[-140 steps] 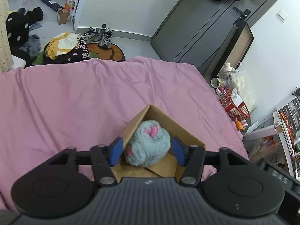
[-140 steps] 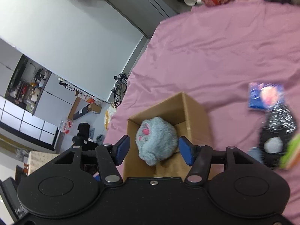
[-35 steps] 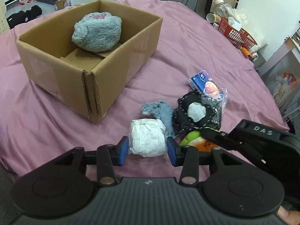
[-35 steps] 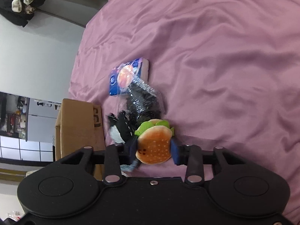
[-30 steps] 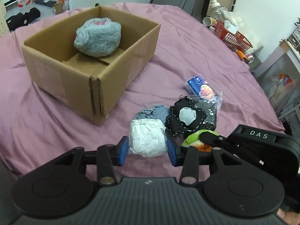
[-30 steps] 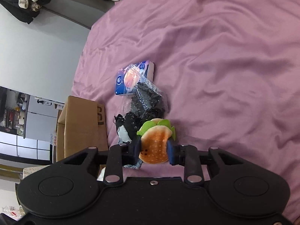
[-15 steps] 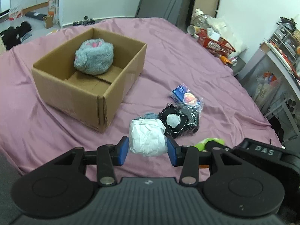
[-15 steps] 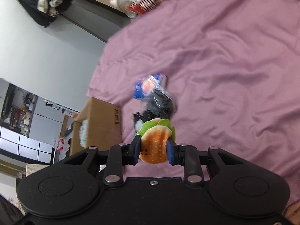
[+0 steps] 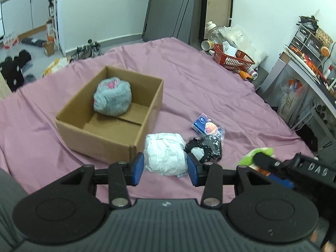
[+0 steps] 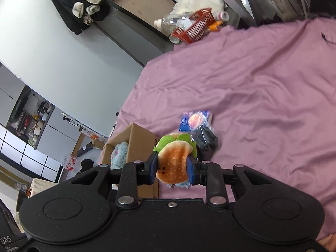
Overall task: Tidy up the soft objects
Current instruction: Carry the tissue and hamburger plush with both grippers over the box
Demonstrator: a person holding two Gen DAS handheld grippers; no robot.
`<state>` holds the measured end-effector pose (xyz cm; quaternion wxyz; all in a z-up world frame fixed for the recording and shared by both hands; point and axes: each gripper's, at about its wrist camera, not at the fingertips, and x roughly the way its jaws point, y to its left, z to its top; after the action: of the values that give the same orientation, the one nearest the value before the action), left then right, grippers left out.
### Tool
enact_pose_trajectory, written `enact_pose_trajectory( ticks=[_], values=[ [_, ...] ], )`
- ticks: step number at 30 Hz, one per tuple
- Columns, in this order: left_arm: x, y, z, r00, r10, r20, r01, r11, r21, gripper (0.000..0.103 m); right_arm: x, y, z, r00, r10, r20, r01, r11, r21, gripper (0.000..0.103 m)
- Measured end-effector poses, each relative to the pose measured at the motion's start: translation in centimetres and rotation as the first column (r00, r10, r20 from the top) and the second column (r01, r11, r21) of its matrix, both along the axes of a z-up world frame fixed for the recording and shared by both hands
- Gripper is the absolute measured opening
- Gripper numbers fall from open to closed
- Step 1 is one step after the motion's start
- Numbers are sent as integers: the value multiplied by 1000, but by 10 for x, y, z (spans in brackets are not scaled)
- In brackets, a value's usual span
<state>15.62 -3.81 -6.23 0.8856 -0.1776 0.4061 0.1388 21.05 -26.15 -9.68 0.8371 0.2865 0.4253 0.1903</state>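
On the left part of the pink bedsheet (image 9: 210, 88) an open cardboard box (image 9: 109, 138) is seen. Inside it, toward its far wall, a grey fluffy plush (image 9: 112, 99) with pink spots is placed.

Just to the right of the box's near corner, a white crumpled bundle (image 9: 166, 153) is held by the left gripper (image 9: 166, 168). Its blue pads (image 9: 137, 168) are pressed against both sides of the bundle, with the fingers closed only as far as the bundle allows. The bundle is lifted above the sheet.

To the right of the bundle, a black lacy item in clear wrap (image 9: 206, 147) is lying on the sheet, and a small blue packet (image 9: 199, 124) is found just behind it, touching it. In the right wrist view the same black item (image 10: 206, 141) and the blue packet (image 10: 195, 119) are seen beyond the fingers, on the sheet (image 10: 262, 96).

Further right, the right gripper (image 10: 172, 169) is closed on a burger plush (image 10: 174, 163), which is squeezed between the two blue pads (image 10: 152, 169). Its orange bun with a small face is turned to the camera, and the green lettuce edge is on the far side. In the left wrist view only the green edge of this plush (image 9: 259, 154) is visible, beside the right gripper (image 9: 273, 163). The box (image 10: 136, 142) is seen to the left of the burger in the right wrist view.

At the far right edge of the bed, a red basket (image 9: 232, 59) is standing.
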Motion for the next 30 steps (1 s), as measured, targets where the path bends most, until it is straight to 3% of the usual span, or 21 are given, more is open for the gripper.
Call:
enact_pose_trajectory(
  ticks=[12,30],
  values=[
    [15,27,22,995,-95,18,95,995,6,43,17,27,50,993,38,114,-34,999,-42,28],
    [43,76,45,992,-115,46,114,993,29,43,47,88,95,971,121,207,-96,987,-126,28]
  ],
)
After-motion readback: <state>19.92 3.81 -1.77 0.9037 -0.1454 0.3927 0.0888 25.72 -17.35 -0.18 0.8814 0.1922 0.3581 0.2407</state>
